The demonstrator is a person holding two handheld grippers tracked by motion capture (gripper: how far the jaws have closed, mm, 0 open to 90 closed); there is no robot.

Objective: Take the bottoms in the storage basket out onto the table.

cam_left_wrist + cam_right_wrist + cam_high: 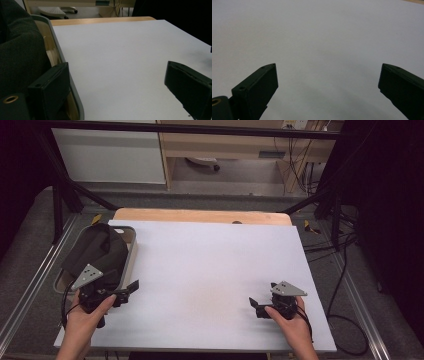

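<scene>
A grey-rimmed tray (132, 251) stands at the left edge of the white table top (210, 270), and a dark bundle of fabric (100, 251) fills it. My left gripper (129, 292) hovers just in front of the tray's near right corner, open, with nothing between its fingers. In the left gripper view its jaws stand wide apart (116, 66), the left one beside the tray rim (58, 57) and the dark fabric (20, 50). My right gripper (254, 307) sits low at the front right of the table. It is open (328, 65) over bare white surface.
A strip of wooden table edge (200, 215) shows behind the white sheet. Black frame posts (59, 205) stand at both back corners. Cables (345, 270) trail on the floor to the right. A pale cabinet (110, 155) stands at the far wall.
</scene>
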